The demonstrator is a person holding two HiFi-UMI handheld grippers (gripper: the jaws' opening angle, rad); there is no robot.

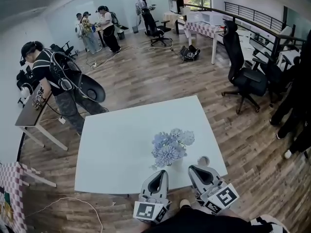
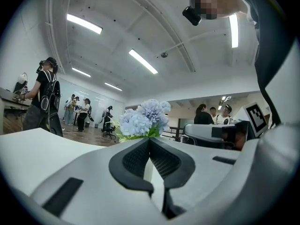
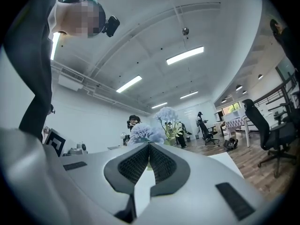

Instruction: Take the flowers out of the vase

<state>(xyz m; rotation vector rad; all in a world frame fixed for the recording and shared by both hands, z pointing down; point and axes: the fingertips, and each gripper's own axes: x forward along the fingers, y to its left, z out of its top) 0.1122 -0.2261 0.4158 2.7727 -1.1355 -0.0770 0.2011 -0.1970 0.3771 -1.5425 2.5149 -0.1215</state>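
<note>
left gripper [image 2: 150,143], right gripper [image 3: 149,148]: 2, closed | flower bunch [image 1: 169,147]: 1

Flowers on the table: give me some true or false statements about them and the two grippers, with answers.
1. The flowers are pale blue. True.
2. The left gripper is clamped on a stem. False: its jaws are together with nothing between them.
3. The flowers stand over the white table. True.
4. The right gripper has its jaws wide apart. False: they are together and empty.
5. The flowers are at the table's far edge. False: they are close to the near edge, just beyond both grippers.
</note>
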